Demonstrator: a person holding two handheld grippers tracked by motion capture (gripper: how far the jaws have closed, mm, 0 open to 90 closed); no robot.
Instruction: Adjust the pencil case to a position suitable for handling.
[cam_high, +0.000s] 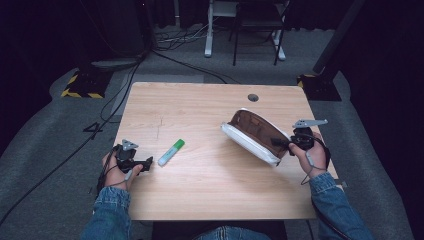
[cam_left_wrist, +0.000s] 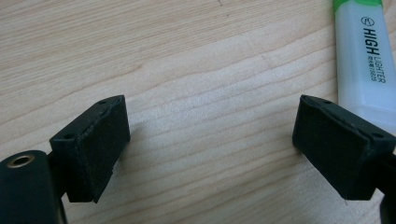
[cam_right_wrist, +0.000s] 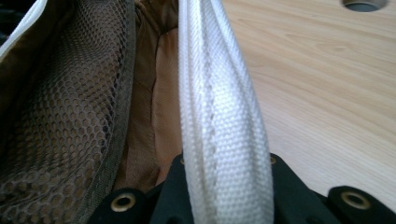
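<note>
A white pouch (cam_high: 252, 134) with a brown lining and mesh pocket lies open and tilted on the table's right half. My right gripper (cam_high: 286, 143) is shut on its white woven rim (cam_right_wrist: 224, 135), with the mesh lining (cam_right_wrist: 60, 116) showing to the left of it. A green-capped highlighter (cam_high: 171, 152) lies left of centre. My left gripper (cam_high: 148, 163) rests on the table just left of the highlighter (cam_left_wrist: 362, 60), open, with bare wood between its fingers (cam_left_wrist: 93, 144).
The wooden table (cam_high: 200, 185) has a round cable hole (cam_high: 253, 97) near its far edge. Beyond the table, cables (cam_high: 115, 95) run over the grey floor and a chair and desk legs (cam_high: 250, 35) stand at the back.
</note>
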